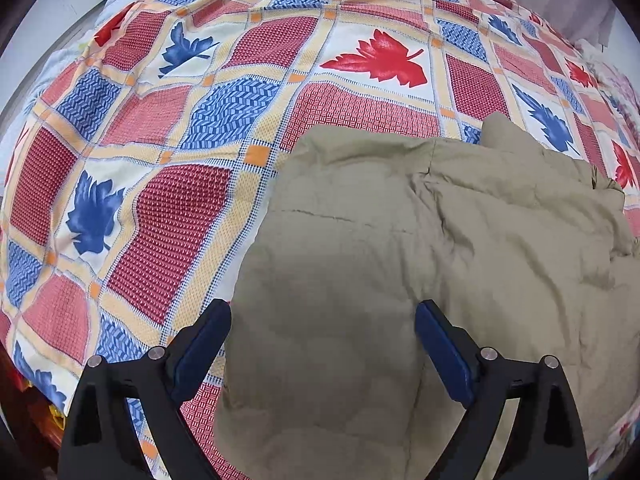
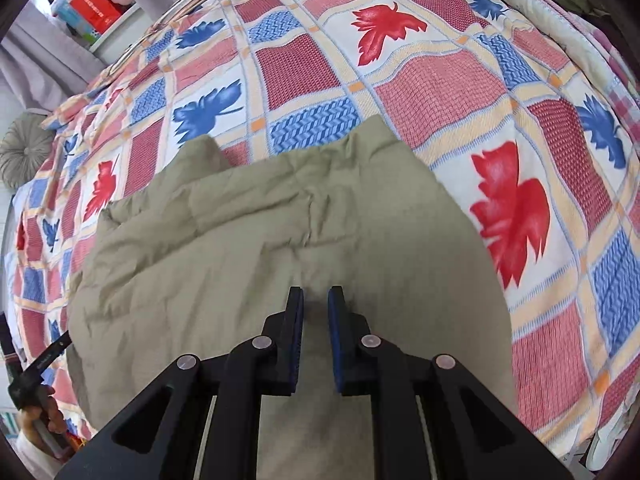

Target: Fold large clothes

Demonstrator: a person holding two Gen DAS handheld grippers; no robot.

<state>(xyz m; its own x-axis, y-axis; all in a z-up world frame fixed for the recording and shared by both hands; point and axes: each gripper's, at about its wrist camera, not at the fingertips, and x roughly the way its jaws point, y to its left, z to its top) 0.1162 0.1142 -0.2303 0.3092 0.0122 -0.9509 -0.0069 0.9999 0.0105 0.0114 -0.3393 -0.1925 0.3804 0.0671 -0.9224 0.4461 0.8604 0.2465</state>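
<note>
Patchwork leaf-print bedspread [image 1: 168,208] carries the folded khaki padded garment [image 1: 400,260]; left gripper [image 1: 323,354] gapes empty above, right gripper [image 2: 316,336] nearly closed, empty. Puffy layers may spring apart.

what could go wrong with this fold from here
1. The khaki garment lies puffy and creased, so it may spring open: the left gripper is open above it, the right gripper nearly shut on nothing.
2. Two corners poke past its far edge, so the fold could end uneven.
3. Regrasping could snag the leaf-print bedspread.
</note>
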